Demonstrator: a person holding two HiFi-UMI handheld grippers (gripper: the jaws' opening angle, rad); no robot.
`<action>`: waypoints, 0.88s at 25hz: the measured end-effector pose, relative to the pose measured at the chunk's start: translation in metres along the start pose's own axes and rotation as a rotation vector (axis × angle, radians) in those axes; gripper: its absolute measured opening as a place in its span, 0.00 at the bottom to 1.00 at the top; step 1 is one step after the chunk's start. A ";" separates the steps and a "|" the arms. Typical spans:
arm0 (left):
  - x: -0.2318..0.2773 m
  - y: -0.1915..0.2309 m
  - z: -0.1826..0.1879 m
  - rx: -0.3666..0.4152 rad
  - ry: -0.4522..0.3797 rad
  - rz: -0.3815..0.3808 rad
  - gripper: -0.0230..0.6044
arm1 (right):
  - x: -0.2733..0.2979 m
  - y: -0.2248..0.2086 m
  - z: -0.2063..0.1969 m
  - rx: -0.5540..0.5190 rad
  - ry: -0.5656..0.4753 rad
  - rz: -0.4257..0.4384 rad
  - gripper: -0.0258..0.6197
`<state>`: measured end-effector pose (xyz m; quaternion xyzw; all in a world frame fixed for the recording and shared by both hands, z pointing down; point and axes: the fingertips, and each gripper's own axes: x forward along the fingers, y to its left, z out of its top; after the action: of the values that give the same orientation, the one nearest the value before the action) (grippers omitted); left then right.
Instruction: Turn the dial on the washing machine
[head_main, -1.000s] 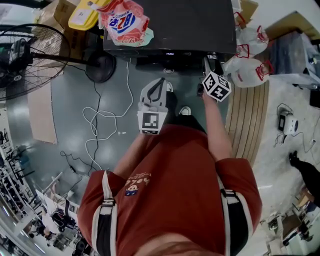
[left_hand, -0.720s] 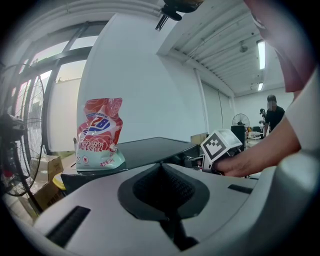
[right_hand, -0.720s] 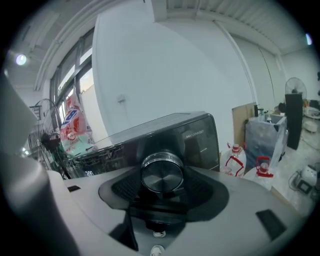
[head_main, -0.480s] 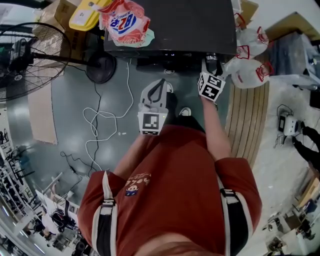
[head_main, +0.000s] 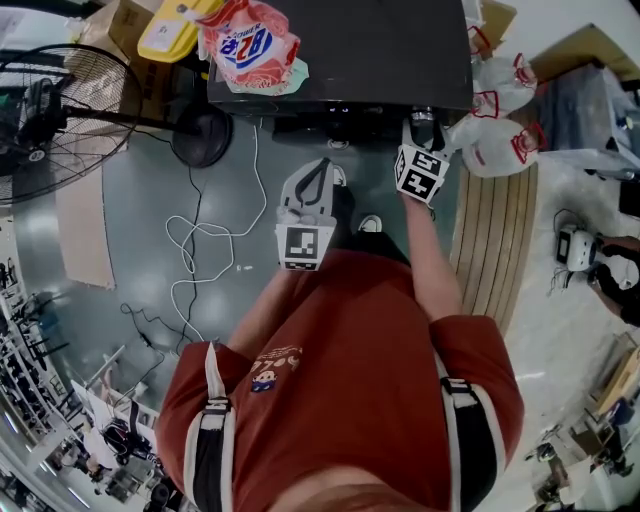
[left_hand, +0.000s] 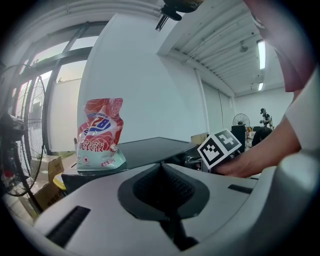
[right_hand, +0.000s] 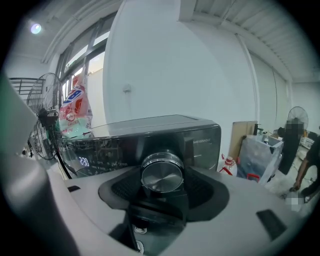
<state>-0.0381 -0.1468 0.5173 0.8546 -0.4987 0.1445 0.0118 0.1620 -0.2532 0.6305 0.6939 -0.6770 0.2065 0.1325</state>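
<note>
The black washing machine (head_main: 340, 50) stands ahead of me, with its lit control panel (right_hand: 95, 155) facing me. Its round metal dial (right_hand: 162, 173) sits between the two pads of my right gripper (right_hand: 162, 189), which is shut on it. In the head view the right gripper (head_main: 422, 125) is pressed up to the machine's front right corner and the dial is hidden behind it. My left gripper (head_main: 318, 170) hangs lower in front of my body, away from the machine, shut and holding nothing (left_hand: 162, 185).
A red and white detergent bag (head_main: 245, 40) lies on the machine's top left corner. A standing fan (head_main: 60, 110) and a white cable (head_main: 200, 250) are on the floor to the left. Plastic bags (head_main: 500, 140) and a slatted wooden board (head_main: 495, 240) are to the right.
The right gripper has rolled on the dial: its marker cube turned and shifted a little up and left. The left gripper has stayed where it was.
</note>
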 end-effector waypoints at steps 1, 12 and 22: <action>0.000 0.000 0.000 0.000 0.000 0.000 0.05 | 0.001 0.000 0.000 0.007 0.003 0.008 0.47; 0.001 -0.002 0.000 -0.008 -0.004 -0.002 0.05 | -0.014 -0.007 -0.022 0.040 0.056 0.038 0.52; 0.002 -0.006 0.000 -0.028 -0.015 0.008 0.05 | -0.061 -0.012 -0.047 0.009 0.089 0.075 0.52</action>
<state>-0.0316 -0.1455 0.5182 0.8534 -0.5041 0.1310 0.0195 0.1687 -0.1772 0.6447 0.6587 -0.6950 0.2450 0.1517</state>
